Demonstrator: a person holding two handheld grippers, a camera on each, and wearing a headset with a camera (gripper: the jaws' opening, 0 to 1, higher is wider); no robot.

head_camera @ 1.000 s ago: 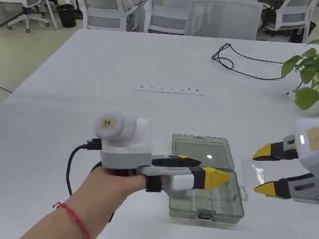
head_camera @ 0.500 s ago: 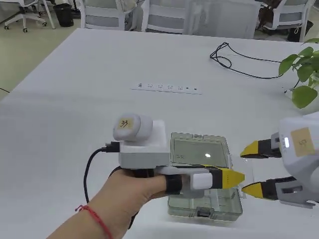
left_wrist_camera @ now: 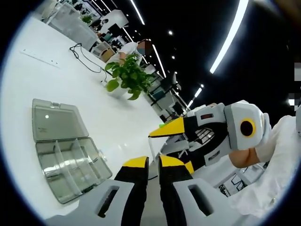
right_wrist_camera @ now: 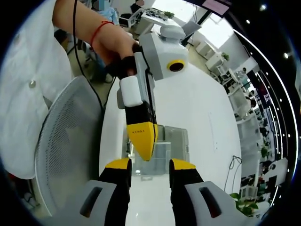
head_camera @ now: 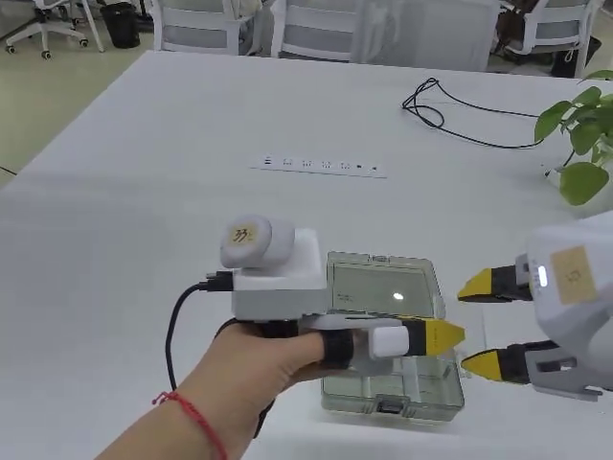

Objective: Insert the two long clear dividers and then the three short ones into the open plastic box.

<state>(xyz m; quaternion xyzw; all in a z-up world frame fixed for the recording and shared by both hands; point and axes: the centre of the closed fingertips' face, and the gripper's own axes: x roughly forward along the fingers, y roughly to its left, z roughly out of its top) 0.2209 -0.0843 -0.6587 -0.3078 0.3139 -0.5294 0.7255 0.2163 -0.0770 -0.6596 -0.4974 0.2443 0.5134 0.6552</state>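
Observation:
The clear plastic box [head_camera: 395, 388] lies open on the white table, its lid [head_camera: 381, 287] flat behind it. In the left gripper view the box [left_wrist_camera: 61, 160] shows clear dividers standing in its tray. My left gripper [head_camera: 450, 336] reaches over the box's right side with its jaws shut, and I see nothing for certain between them [left_wrist_camera: 154, 162]. My right gripper [head_camera: 475, 324] stands open just right of the box, facing the left gripper [right_wrist_camera: 143, 141] tip to tip. A faint clear piece [head_camera: 485, 326] shows between the right gripper's jaws; I cannot tell if it is held.
A white power strip [head_camera: 321, 166] lies mid-table, with a black cable [head_camera: 450, 115] further back right. A potted plant [head_camera: 579, 144] stands at the right edge. Office chairs [head_camera: 316, 29] line the far side. A mesh chair [right_wrist_camera: 70, 141] stands at the near side.
My left gripper has moved right across the box toward the right gripper. The right gripper has come in to the left, so the tips now nearly meet.

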